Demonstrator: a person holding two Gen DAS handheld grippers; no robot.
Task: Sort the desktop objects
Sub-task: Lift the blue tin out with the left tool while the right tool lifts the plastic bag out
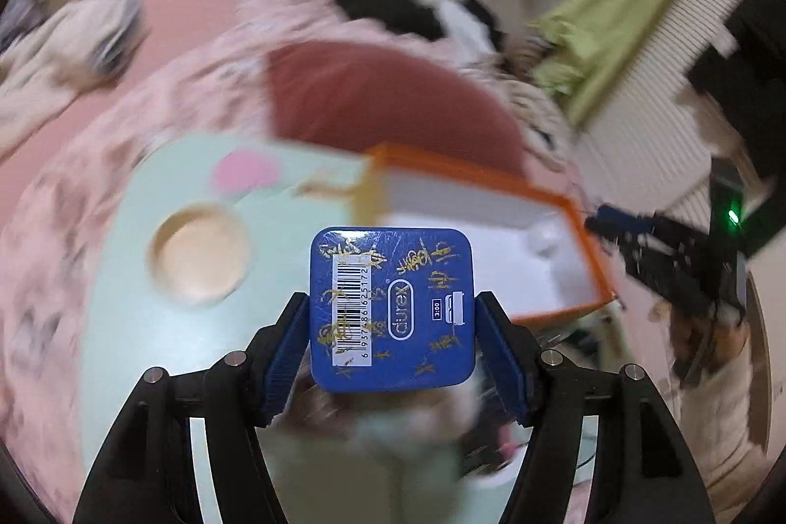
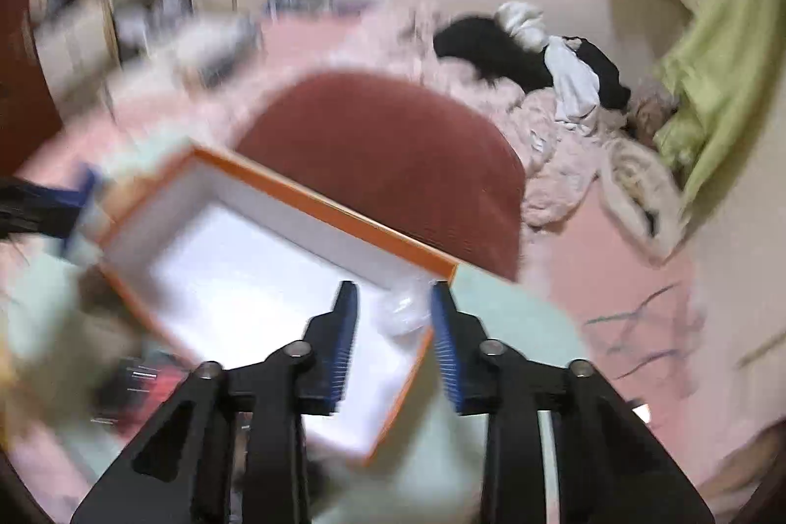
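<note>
left gripper (image 1: 391, 312) clamped on blue durex tin (image 1: 391, 308), barcode sticker up, tin held off the pale green table (image 1: 123, 317) by both side edges. orange-rimmed white box (image 2: 255, 258) on the table just beyond, crumpled clear plastic (image 2: 405, 310) in its corner. right gripper (image 2: 393, 317) over that corner, fingers a little apart, nothing pinched that i can tell. round tan dish (image 1: 199, 256) left of tin. background blurred.
</note>
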